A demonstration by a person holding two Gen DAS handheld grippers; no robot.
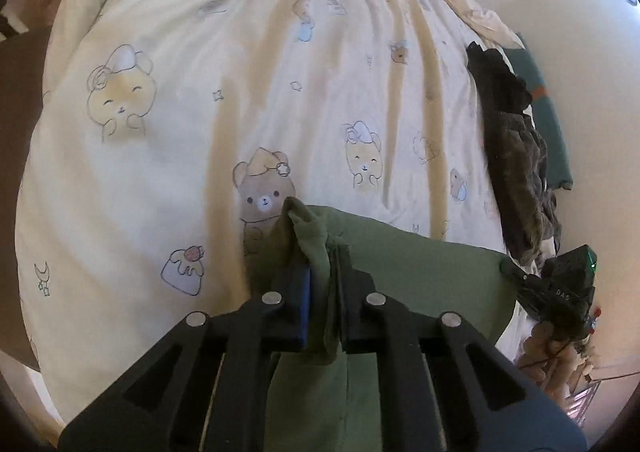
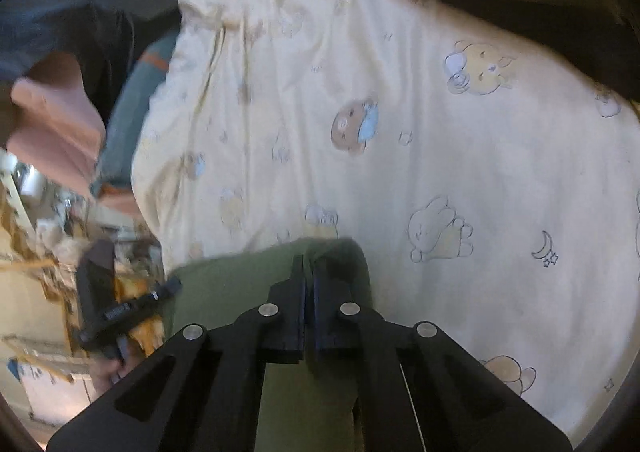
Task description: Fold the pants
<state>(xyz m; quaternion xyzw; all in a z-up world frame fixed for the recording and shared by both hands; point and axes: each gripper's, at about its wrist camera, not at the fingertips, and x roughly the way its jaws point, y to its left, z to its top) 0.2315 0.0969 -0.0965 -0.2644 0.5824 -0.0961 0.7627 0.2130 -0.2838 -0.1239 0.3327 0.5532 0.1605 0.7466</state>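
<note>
The green pants (image 1: 420,268) hang stretched between my two grippers above the bed. In the left wrist view my left gripper (image 1: 322,260) is shut on one bunched corner of the cloth, which sticks up past the fingertips. The right gripper (image 1: 516,274) shows at the far right, at the cloth's other corner. In the right wrist view my right gripper (image 2: 306,268) has its jaws almost touching at the upper edge of the green pants (image 2: 240,284), pinching a thin fold. The left gripper (image 2: 160,292) appears blurred at the left end of the cloth.
A cream duvet (image 1: 240,112) printed with bears covers the bed below. Dark clothes (image 1: 516,156) are piled along its right side beside a teal pillow (image 1: 552,124). A pink cloth (image 2: 56,120) and cluttered shelves (image 2: 40,252) lie beyond the bed's edge.
</note>
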